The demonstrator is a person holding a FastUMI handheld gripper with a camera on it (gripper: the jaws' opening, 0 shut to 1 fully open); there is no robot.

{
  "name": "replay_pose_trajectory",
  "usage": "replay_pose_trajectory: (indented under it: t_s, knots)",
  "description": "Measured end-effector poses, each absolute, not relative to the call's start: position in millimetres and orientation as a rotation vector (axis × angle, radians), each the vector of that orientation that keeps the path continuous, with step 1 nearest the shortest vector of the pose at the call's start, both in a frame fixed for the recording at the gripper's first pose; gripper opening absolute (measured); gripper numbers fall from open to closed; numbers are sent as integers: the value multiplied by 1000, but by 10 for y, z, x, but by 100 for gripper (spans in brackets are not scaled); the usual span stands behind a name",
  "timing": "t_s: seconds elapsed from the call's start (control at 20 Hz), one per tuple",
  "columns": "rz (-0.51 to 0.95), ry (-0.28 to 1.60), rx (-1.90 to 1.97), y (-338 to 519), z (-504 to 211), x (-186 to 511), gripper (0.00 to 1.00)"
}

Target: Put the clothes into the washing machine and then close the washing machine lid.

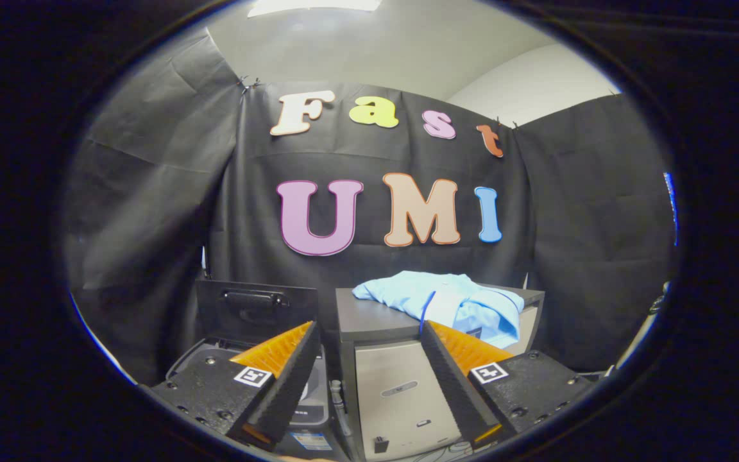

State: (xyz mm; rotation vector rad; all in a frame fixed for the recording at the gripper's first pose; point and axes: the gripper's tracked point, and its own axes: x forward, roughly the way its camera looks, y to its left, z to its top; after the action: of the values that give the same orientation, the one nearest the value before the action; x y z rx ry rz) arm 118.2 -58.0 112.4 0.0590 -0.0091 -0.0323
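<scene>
While the claw gapes empty at lower centre, light-blue clothes lie beyond — on a grey cabinet — washing machine lid upright, lower left.

the gripper view is riding on the gripper, looking forward and level along its spread fingers toward the booth's back wall, near a cabinet ahead.

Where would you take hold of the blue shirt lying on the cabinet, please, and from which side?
I would grip the near folded edge of the blue shirt, where it bunches and hangs slightly over the front of the cabinet. That raised fold gives the fingers something to pinch. Coming from the front and slightly above seems best: the open gripper already faces it, with the shirt just beyond its fingers.
</scene>
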Motion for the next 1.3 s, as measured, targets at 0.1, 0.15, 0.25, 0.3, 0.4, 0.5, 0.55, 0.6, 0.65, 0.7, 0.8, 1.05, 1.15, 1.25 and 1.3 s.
replay_pose_trajectory:
  t_s: [0.1,0.15,0.25,0.3,0.4,0.5,0.55,0.6,0.65,0.7,0.8,1.05,1.15,1.25,1.3]
  knots:
    - [-39,-44,67,-593,1284,1232,96]
    - [-19,-43,77,-547,1328,1231,96]
    - [-10,-41,76,-563,1457,1332,97]
    - [-3,-35,59,-575,1526,1394,97]
    - [6,-16,14,-642,1650,1545,97]
    - [15,24,0,-718,1699,1758,96]
    - [18,48,-14,-783,1726,1872,96]
    - [19,74,-26,-846,1743,1989,96]
    - [15,104,-32,-921,1730,2099,95]
    - [4,142,-33,-1007,1688,2216,95]
    - [-3,232,-17,-1138,1513,2420,94]
    - [6,414,29,-1385,1062,2856,95]
    - [-15,487,34,-1529,870,3005,95]
    - [-26,566,16,-1642,680,3126,95]
    - [-25,599,17,-1664,578,3154,95]
